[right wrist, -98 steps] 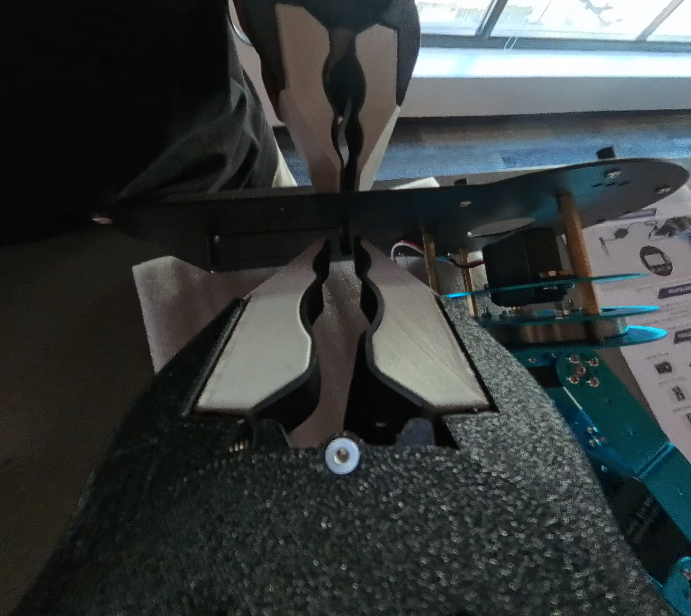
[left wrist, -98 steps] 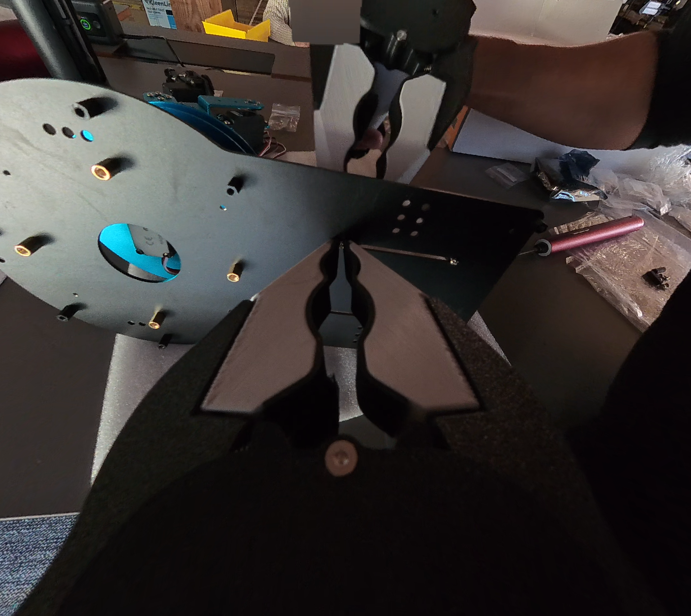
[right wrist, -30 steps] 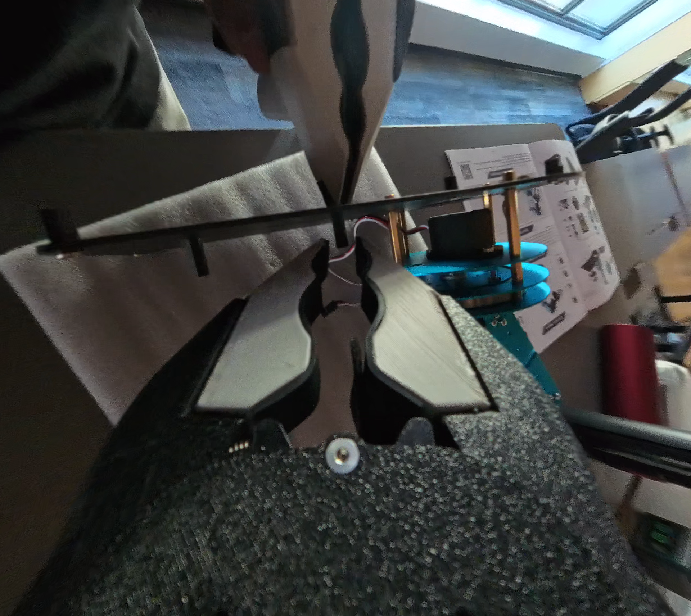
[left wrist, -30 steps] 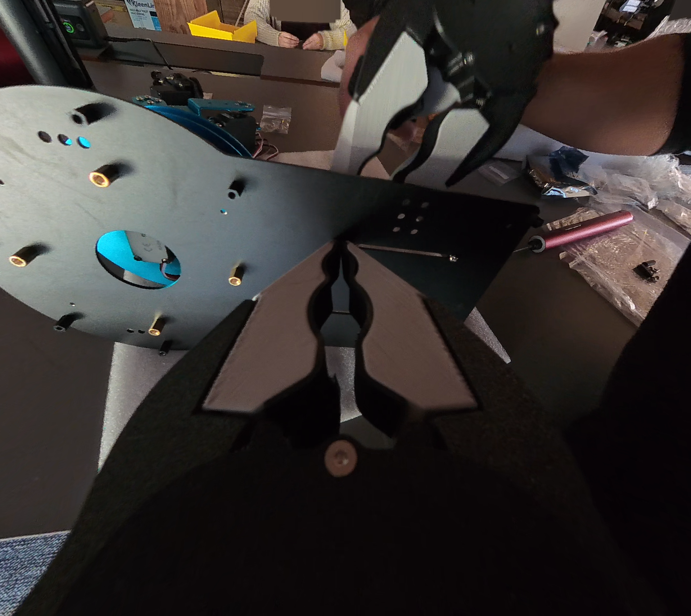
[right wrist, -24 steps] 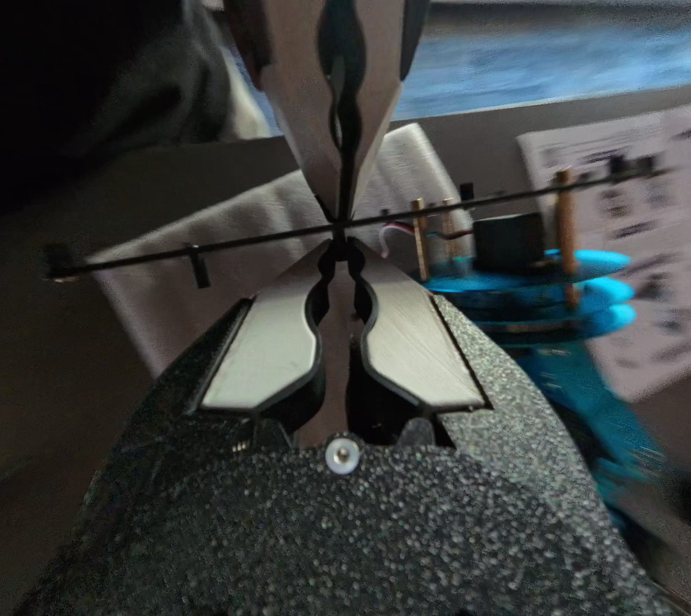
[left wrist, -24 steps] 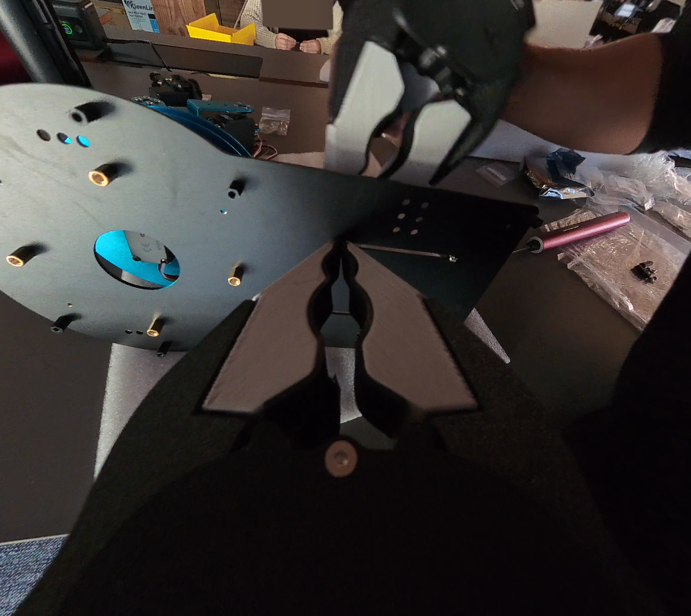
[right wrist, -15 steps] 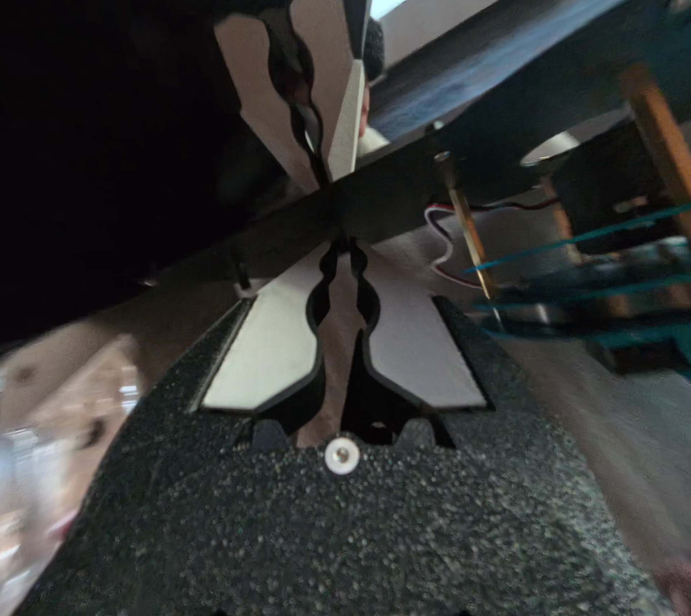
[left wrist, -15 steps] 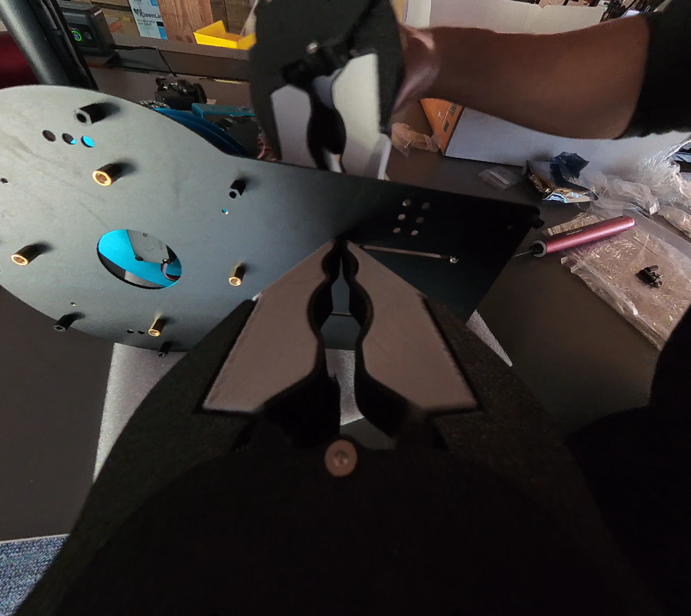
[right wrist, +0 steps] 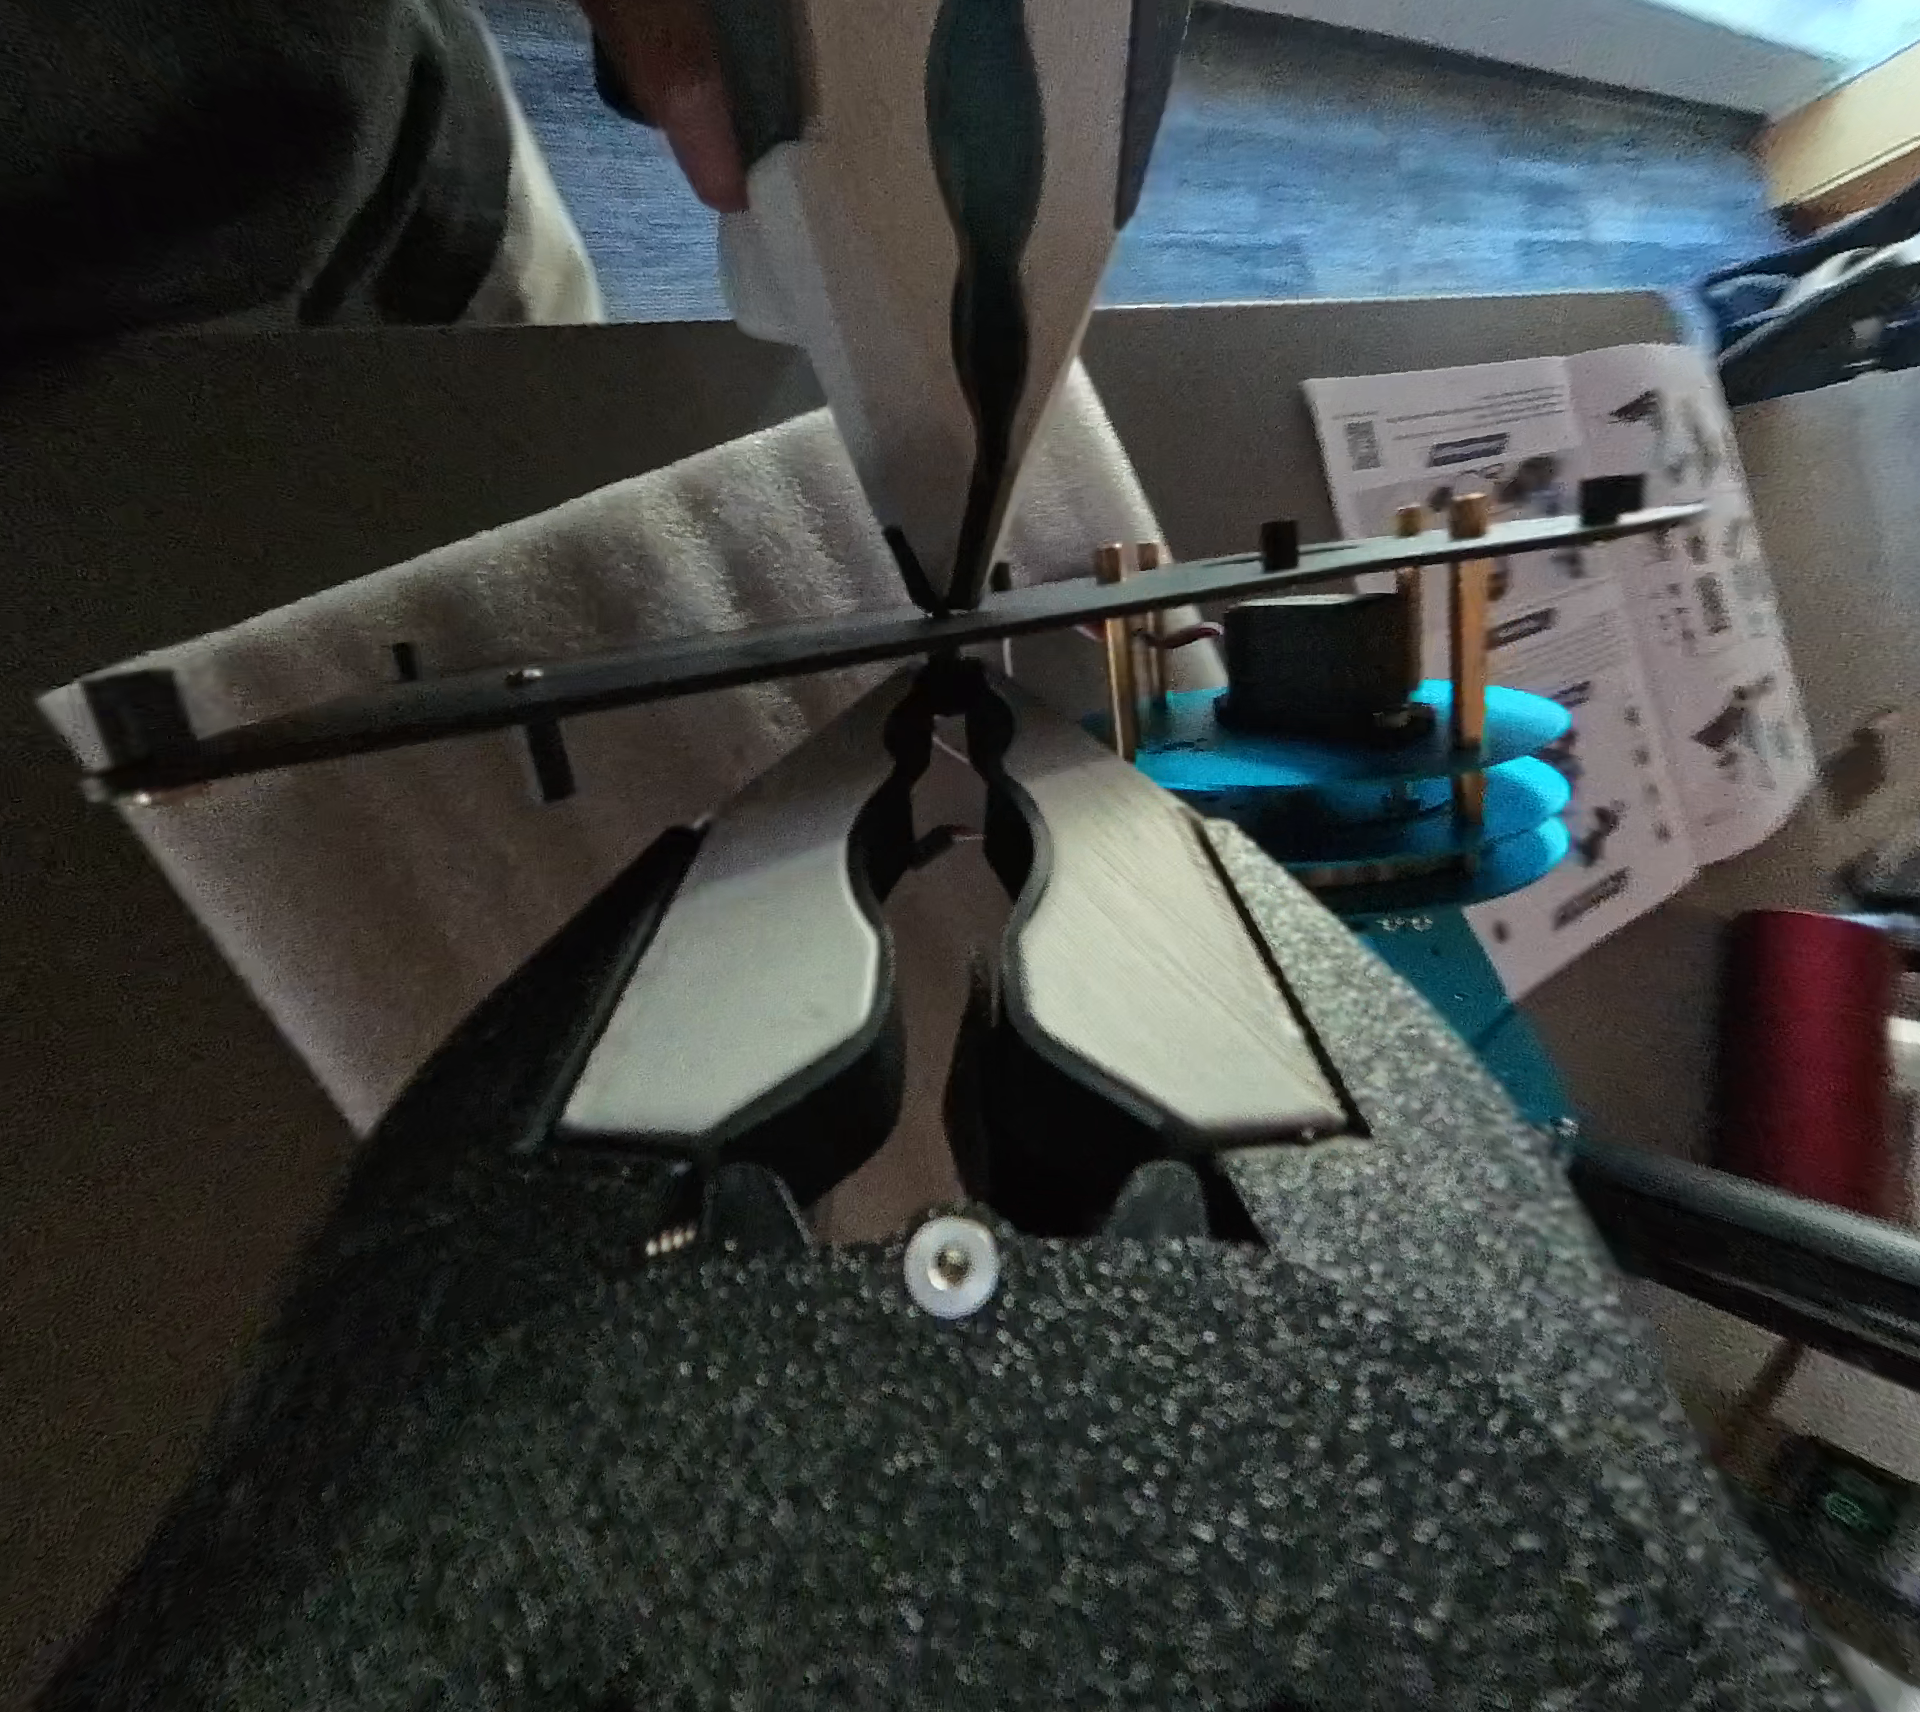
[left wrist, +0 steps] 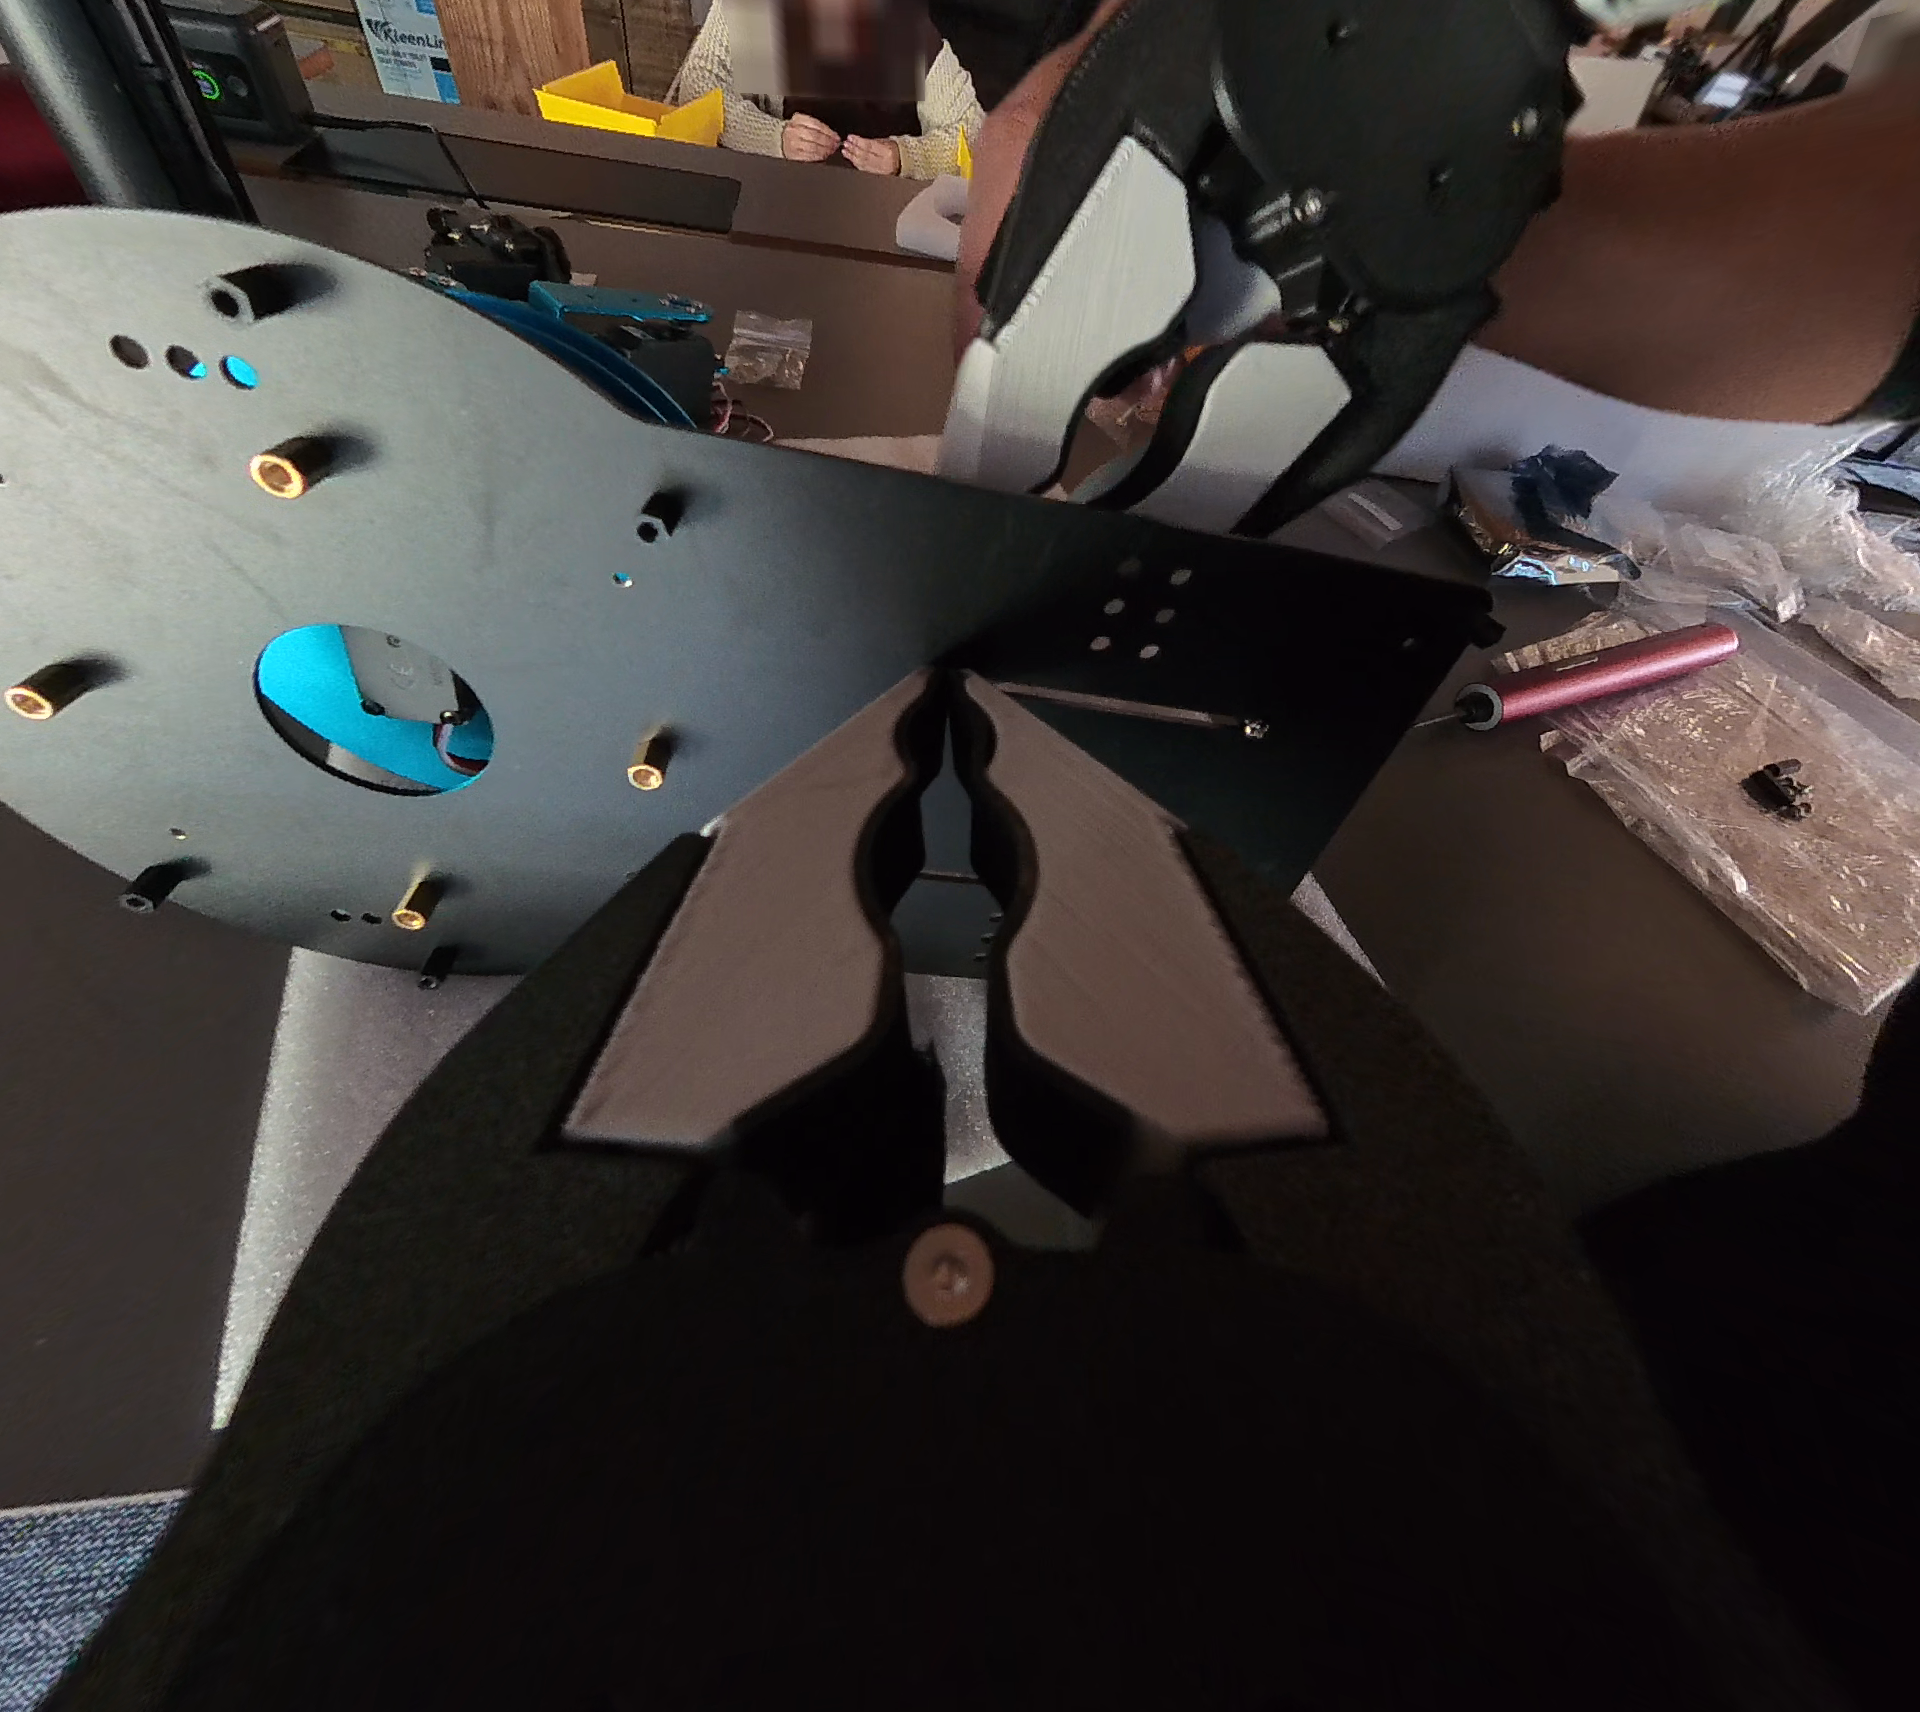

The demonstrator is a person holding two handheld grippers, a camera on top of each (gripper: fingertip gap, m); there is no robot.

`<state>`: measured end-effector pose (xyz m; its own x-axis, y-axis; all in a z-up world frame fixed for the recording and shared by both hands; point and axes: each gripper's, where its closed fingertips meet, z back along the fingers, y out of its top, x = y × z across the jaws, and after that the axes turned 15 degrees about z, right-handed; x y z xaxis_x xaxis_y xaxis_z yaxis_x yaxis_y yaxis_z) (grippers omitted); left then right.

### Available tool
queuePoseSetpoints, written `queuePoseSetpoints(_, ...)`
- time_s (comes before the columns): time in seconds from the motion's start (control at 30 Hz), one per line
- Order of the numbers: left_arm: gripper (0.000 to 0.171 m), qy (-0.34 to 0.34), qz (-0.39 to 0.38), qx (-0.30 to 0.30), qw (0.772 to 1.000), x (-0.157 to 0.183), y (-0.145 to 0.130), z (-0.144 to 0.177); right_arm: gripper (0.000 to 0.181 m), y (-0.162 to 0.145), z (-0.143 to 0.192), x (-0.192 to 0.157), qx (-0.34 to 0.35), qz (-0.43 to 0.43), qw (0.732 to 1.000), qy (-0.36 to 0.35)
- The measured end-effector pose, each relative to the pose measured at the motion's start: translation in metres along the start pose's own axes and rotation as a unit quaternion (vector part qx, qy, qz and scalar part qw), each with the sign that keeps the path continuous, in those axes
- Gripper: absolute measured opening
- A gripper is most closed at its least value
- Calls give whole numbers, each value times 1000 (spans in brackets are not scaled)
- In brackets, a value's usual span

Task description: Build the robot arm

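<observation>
A black plate (left wrist: pixel 520 582) with brass standoffs (left wrist: pixel 275 475) sits above blue discs (right wrist: pixel 1351 769) and a black motor (right wrist: pixel 1320 654). My left gripper (left wrist: pixel 951 675) is shut, its tips against the plate's top face. What lies between them is hidden. In the right wrist view the left gripper (right wrist: pixel 966 592) comes down onto the edge-on plate (right wrist: pixel 623 675). My right gripper (right wrist: pixel 943 686) is shut, its tips just under the plate, straight opposite. In the left wrist view the right gripper (left wrist: pixel 1081 493) dips behind the plate's far edge. A short black post (right wrist: pixel 904 566) leans beside the left tips.
A grey foam sheet (right wrist: pixel 416 831) lies under the assembly. A red-handled screwdriver (left wrist: pixel 1610 675) and plastic bags (left wrist: pixel 1766 831) lie to the right. An instruction booklet (right wrist: pixel 1662 623) and a dark red cylinder (right wrist: pixel 1818 1060) are beside the blue discs. A person (left wrist: pixel 831 135) sits behind the far desk.
The right gripper has rolled back and forth about its tips at the plate's far edge, swinging from left of centre to the right. The left gripper and the plate have stayed still.
</observation>
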<state>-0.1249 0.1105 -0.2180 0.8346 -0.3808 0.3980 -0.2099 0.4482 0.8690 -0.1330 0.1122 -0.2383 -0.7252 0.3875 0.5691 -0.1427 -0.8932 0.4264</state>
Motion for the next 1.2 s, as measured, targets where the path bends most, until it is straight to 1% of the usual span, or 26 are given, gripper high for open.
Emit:
queuePoseSetpoints(0.07,0,-3,3,2,1000,0,0,0,5,0,-1,-4,21,-79,990,117)
queuePoseSetpoints(0.1,0,-4,3,3,1000,0,0,0,5,1,0,-6,42,-126,974,184)
queuePoseSetpoints(0.13,0,-3,-1,4,1000,0,0,0,5,3,1,-8,67,-174,951,248)
queuePoseSetpoints(0.2,0,-4,-6,6,1000,0,0,0,5,5,2,-10,111,-262,888,362)
queuePoseSetpoints(0.23,0,-6,-5,5,1000,0,0,0,5,6,3,-11,123,-286,864,395)
queuePoseSetpoints(0.27,0,-8,-4,4,1000,0,0,0,5,8,4,-11,129,-289,858,404)
queuePoseSetpoints(0.3,0,-8,-6,2,1000,0,1,0,5,8,4,-10,131,-278,868,390)
queuePoseSetpoints(0.33,0,-6,-9,1,1000,0,0,0,6,6,3,-10,130,-259,887,359)
queuePoseSetpoints(0.4,0,-6,-7,-1,1000,0,1,0,7,2,2,-7,122,-204,934,266)
queuePoseSetpoints(0.47,0,-9,-1,0,1000,0,0,0,26,0,6,-10,98,-151,967,182)
queuePoseSetpoints(0.5,0,-10,1,0,1000,0,0,0,30,-3,6,-8,78,-132,979,132)
queuePoseSetpoints(0.53,0,-11,4,-1,1000,0,0,0,29,-8,5,-6,53,-109,989,88)
queuePoseSetpoints(0.63,0,-17,10,-1,1000,0,1,0,30,-10,1,-4,11,-48,999,13)
queuePoseSetpoints(0.7,0,-20,16,-2,1000,0,1,0,22,-4,0,3,4,-7,1000,-28)
queuePoseSetpoints(0.73,0,-20,16,-2,1000,0,1,0,11,-4,-2,3,0,10,999,-32)
queuePoseSetpoints(0.77,0,-21,16,-3,1000,0,1,0,5,-5,-3,5,-12,24,999,-38)
queuePoseSetpoints(0.83,0,-22,16,-3,1000,0,0,0,4,-4,-5,6,-15,25,999,-15)
queuePoseSetpoints(0.9,0,-22,16,-1,1000,0,0,0,5,-3,-3,2,15,-61,995,83)
queuePoseSetpoints(0.93,0,-23,14,0,1000,0,0,0,5,-3,-2,-1,44,-122,980,150)
queuePoseSetpoints(0.97,0,-26,14,-1,1000,0,0,0,5,-2,-1,-3,78,-183,955,219)
queuePoseSetpoints(1.03,0,-29,13,-4,999,0,0,0,4,3,2,-6,139,-284,887,335)
queuePoseSetpoints(1.07,0,-28,10,-4,1000,0,0,0,4,5,3,-7,157,-305,865,366)
queuePoseSetpoints(1.1,0,-27,7,-5,1000,0,0,0,5,5,5,-8,166,-317,851,384)
queuePoseSetpoints(1.13,0,-26,5,-6,1000,0,0,0,5,6,4,-8,172,-314,853,380)
queuePoseSetpoints(1.17,0,-25,4,-7,1000,0,0,0,6,6,5,-8,175,-297,870,352)
queuePoseSetpoints(1.2,0,-25,5,-9,1000,0,0,0,6,3,5,-7,171,-269,897,306)
